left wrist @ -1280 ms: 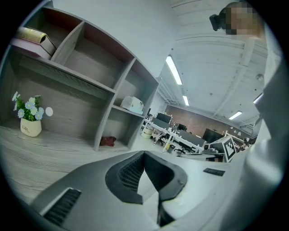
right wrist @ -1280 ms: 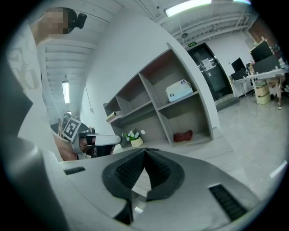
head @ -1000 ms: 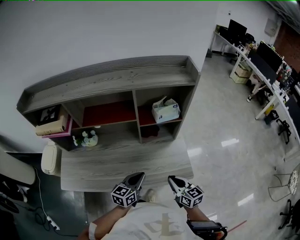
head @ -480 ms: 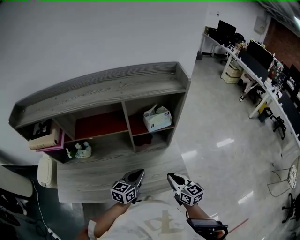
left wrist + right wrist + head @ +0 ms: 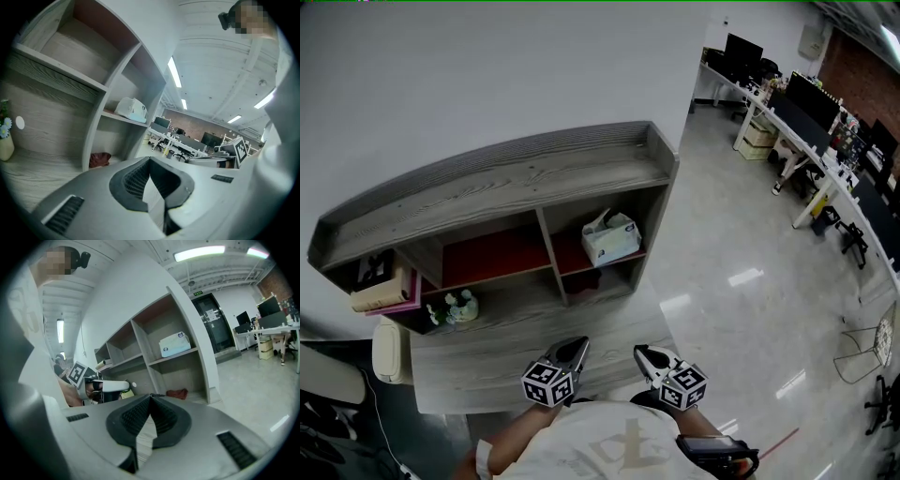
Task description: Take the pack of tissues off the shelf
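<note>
The pale blue-and-white pack of tissues (image 5: 610,236) lies in the upper right compartment of the grey wooden shelf (image 5: 525,169). The same pack (image 5: 131,109) shows in the left gripper view, and it (image 5: 175,344) also shows in the right gripper view. My left gripper (image 5: 572,349) and right gripper (image 5: 642,354) are held side by side close to my body, over the front edge of the desk, well short of the shelf. Both point at the shelf. The left gripper (image 5: 150,159) is shut and holds nothing. The right gripper (image 5: 150,396) also has its tips together with nothing between them.
A small vase of flowers (image 5: 456,307) stands on the desk top (image 5: 506,361) under the shelf. Books (image 5: 380,292) fill the left compartment. A dark red cloth (image 5: 177,393) lies in the lower right compartment. Office desks with monitors (image 5: 806,103) line the right side across a glossy floor.
The shelf and tissue pack have slid left and slightly down in the head view as I moved. Both grippers keep their place before my body, still shut.
</note>
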Demonstrator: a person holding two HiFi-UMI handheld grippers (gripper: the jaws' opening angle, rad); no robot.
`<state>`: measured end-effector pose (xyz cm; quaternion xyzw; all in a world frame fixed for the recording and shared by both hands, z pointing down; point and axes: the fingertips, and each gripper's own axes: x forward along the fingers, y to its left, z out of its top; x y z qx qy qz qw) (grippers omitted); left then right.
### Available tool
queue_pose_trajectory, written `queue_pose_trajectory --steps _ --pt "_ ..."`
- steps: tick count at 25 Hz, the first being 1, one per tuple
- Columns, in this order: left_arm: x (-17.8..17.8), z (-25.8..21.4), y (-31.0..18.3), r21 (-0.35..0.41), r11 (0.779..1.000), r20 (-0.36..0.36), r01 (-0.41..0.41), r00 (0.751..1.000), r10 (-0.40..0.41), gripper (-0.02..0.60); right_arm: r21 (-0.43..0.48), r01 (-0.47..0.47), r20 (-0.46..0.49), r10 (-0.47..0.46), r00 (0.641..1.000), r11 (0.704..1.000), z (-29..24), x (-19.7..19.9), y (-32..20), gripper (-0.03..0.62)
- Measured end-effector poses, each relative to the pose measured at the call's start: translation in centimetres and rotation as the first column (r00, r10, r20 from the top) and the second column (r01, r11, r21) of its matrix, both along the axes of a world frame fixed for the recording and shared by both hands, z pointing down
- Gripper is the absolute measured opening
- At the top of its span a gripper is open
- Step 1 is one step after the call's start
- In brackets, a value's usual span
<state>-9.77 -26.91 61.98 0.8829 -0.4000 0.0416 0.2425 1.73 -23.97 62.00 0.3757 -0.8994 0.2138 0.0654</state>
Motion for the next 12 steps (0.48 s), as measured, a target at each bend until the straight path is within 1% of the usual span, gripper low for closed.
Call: queue_pose_trajectory --steps 6,12 --pt "0.0 0.2 -0.3 -0.004 1.0 0.013 0.004 1.0 -0.004 0.014 -0.011 -0.017 0.005 0.017 1.0 1.0 0.6 0.3 -0.6 0.005" --pt "-0.6 0.2 -1.6 0.007 0.997 0.05 0.076 0.996 -0.077 0.015 -0.027 -0.01 0.006 0.01 1.0 1.0 1.3 1.0 -2.3 0.005"
